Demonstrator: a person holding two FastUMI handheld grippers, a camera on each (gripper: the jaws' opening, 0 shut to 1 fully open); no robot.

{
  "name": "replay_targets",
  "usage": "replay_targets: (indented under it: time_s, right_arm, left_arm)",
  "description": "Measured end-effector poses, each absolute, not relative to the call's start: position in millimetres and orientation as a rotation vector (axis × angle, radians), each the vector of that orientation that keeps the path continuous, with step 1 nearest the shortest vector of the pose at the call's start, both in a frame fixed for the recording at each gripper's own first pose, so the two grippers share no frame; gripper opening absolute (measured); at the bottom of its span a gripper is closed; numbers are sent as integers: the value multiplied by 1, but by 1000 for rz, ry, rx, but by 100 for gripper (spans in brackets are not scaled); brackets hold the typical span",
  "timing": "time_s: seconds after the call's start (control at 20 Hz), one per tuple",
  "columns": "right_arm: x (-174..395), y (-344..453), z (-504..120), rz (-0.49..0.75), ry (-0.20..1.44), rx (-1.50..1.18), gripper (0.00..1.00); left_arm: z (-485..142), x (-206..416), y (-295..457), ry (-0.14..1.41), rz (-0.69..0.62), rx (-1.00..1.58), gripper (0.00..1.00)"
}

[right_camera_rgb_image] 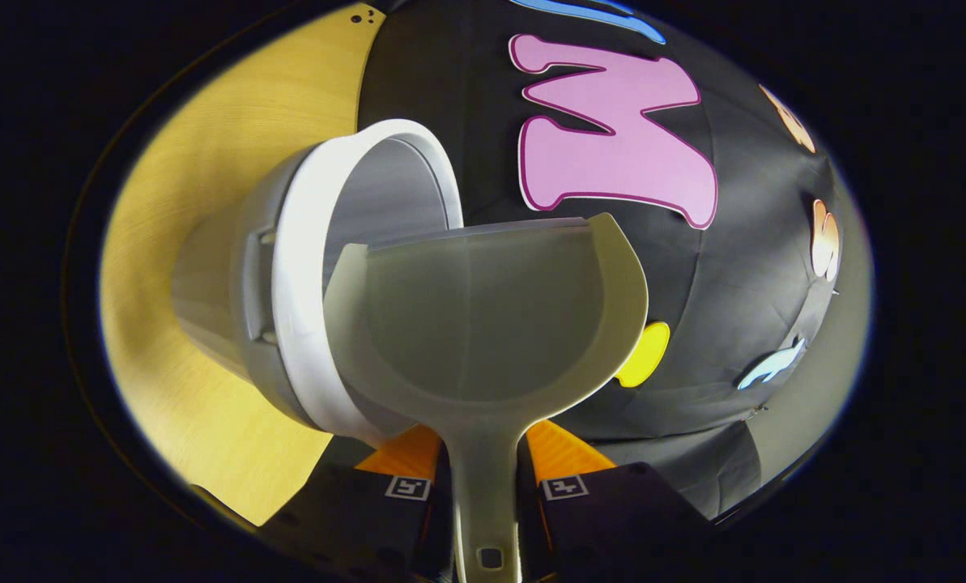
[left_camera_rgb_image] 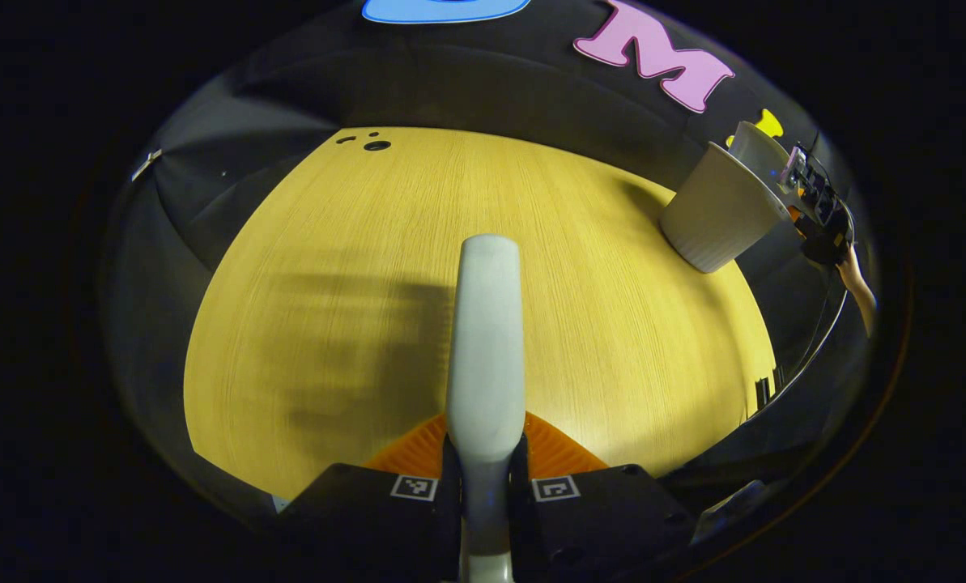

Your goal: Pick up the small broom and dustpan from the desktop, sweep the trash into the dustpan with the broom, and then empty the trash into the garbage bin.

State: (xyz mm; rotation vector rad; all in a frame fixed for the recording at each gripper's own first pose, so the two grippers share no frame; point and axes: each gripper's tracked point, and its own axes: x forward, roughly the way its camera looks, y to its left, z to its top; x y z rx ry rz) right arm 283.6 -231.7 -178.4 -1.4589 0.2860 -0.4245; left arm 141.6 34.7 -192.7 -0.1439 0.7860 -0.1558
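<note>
1. L tongs (left_camera_rgb_image: 485,478) clamped on the broom (left_camera_rgb_image: 487,356) handle, which pokes fwd above the yellow worktop (left_camera_rgb_image: 329,324).
2. R tongs (right_camera_rgb_image: 487,486) clamped on the dustpan (right_camera_rgb_image: 491,324) handle; pan tipped w/ its front edge at the mouth of the garbage bin (right_camera_rgb_image: 288,283).
3. Far right in left gripper view: bin stands on the worktop edge, other tongs and a hand just beside it.

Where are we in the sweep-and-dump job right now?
Pickup looks done: the left gripper is shut on the broom handle, the right gripper on the dustpan handle. The desktop shows no trash. In hand: the dustpan is held up at the garbage bin rim, and its tray looks empty. Left: I cannot see into the bin, so confirm the dump.
</note>
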Motion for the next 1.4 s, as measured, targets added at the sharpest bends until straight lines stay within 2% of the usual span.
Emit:
replay_targets:
  time_s: [0.1,0.15,0.45,0.5,0.55,0.6,0.9,1.4]
  right_arm:
    - [283,-236,-180,-426,317,-1391,38]
    - [281,-239,-182,-426,335,-1337,35]
    - [268,-247,-195,-438,426,-954,37]
    - [265,-246,-197,-439,433,-892,35]
    - [263,-245,-196,-440,435,-841,33]
    - [264,-245,-194,-440,434,-808,35]
    - [255,-243,-173,-415,402,-568,35]
    - [254,-233,-158,-269,351,-355,35]
  left_arm:
    - [-190,143,36,782,-155,-130,28]
    - [-189,144,35,779,-157,-122,28]
    - [-191,144,31,781,-162,-137,28]
    - [-191,143,33,782,-160,-136,28]
    - [-190,141,33,779,-158,-130,28]
    - [-188,141,36,774,-155,-125,28]
    - [-186,132,48,745,-132,-159,28]
    - [-198,89,69,712,-153,-63,29]
